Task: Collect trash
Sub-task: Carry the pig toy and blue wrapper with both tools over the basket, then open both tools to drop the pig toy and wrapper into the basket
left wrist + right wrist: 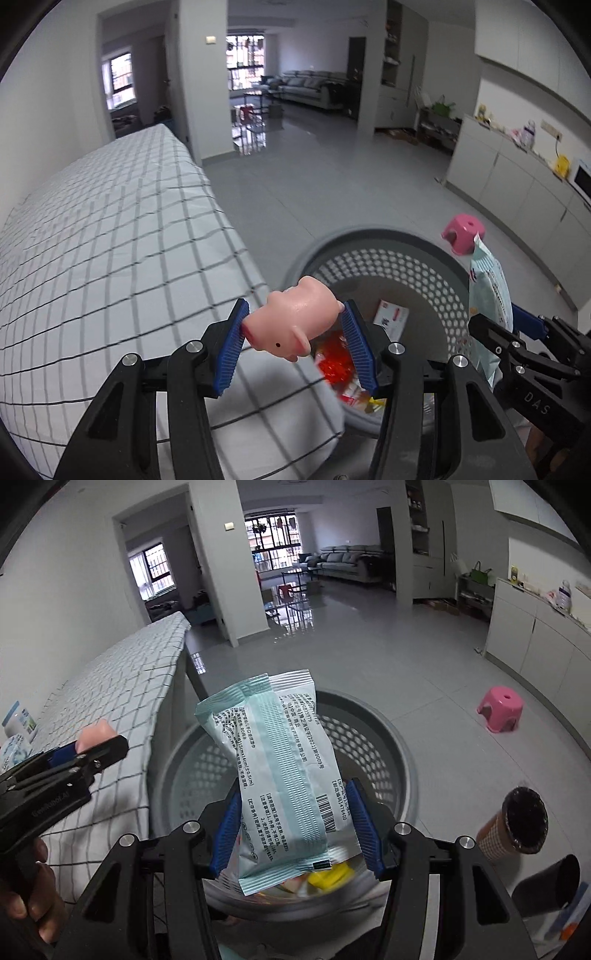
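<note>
Fingers point(354, 332) of the left gripper point(293, 341) clamp a pig point(291, 325) at the table point(110, 240) edge; the right gripper point(293, 829) grips a packet point(277, 768) over the basket point(388, 760), which holds wrappers point(336, 365).

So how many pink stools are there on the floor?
1. The pink stool stands alone on the grey floor, right of the perforated basket, towards the cabinets. A reddish one may stand far off in the living room, too small to tell.
</note>
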